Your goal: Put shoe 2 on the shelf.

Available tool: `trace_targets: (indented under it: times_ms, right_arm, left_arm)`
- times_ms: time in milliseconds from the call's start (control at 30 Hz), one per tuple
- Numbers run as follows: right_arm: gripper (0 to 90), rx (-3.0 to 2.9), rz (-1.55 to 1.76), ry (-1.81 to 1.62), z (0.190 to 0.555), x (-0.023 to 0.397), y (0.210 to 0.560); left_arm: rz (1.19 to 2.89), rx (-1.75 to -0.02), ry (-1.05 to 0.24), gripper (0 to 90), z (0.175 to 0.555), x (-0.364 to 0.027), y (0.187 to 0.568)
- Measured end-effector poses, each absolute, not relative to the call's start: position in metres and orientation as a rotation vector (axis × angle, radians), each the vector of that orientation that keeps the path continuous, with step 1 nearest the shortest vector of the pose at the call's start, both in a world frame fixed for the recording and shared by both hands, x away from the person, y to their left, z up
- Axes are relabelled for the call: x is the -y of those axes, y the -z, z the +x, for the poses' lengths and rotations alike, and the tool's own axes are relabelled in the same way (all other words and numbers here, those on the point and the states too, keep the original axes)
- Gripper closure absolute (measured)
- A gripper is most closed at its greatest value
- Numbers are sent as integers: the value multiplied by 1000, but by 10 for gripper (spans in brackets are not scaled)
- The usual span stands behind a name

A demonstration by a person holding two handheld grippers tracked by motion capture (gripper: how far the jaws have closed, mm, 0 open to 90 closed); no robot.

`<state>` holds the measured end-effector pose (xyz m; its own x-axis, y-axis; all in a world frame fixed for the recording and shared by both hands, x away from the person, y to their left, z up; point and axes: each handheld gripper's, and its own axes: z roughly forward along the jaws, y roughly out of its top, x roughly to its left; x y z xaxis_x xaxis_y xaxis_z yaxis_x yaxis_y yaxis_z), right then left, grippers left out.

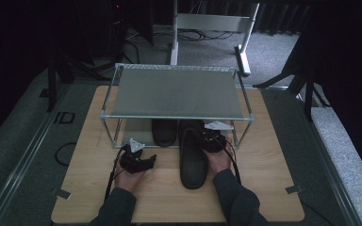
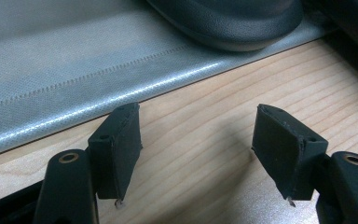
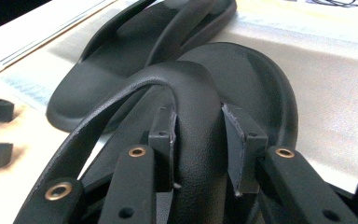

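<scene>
A dim recording studio or lab, not a home: black curtains [image 1: 23, 52] close off the sides, loose cables [image 1: 195, 34] trail over grey carpet [image 1: 273, 52], a white metal stand [image 1: 207, 23] rises behind, and the light wooden tabletop [image 1: 264, 188] (with small metal brackets at its edges) sits on a dark platform.

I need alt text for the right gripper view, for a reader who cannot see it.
The right gripper is shut on the strap of a black sandal, its two black jaws pinching the strap from both sides. A second black sandal lies behind it on a grey mat. The left gripper's jaws show at the left edge.
</scene>
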<state>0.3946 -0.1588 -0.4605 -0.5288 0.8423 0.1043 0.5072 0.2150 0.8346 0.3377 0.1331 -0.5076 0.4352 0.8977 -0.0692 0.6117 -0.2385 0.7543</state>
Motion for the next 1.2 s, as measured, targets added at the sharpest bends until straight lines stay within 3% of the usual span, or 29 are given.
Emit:
trace_targets:
  times_ms: [433,633,767,1100,1200]
  right_arm:
    - [662,-2105,1271,-1243,407,157,469]
    - [500,-2082,1237,-1225,404,162,471]
    - [441,-2040,1234,-1223,396,170,470]
    - [439,-2023,1166,-1226,367,194,456]
    - [481,-2024,1172,-1204,360,204,455]
  left_arm:
    - [1958,-1271,-498,331,338,-133,508]
    - [1958,-1271,-498,331,338,-133,508]
    - [1959,-1271,-498,331,338,-133,508]
    - [1959,-1272,-499,331,338,-133,508]
    - [1959,-1273,-500,331,338,-133,507]
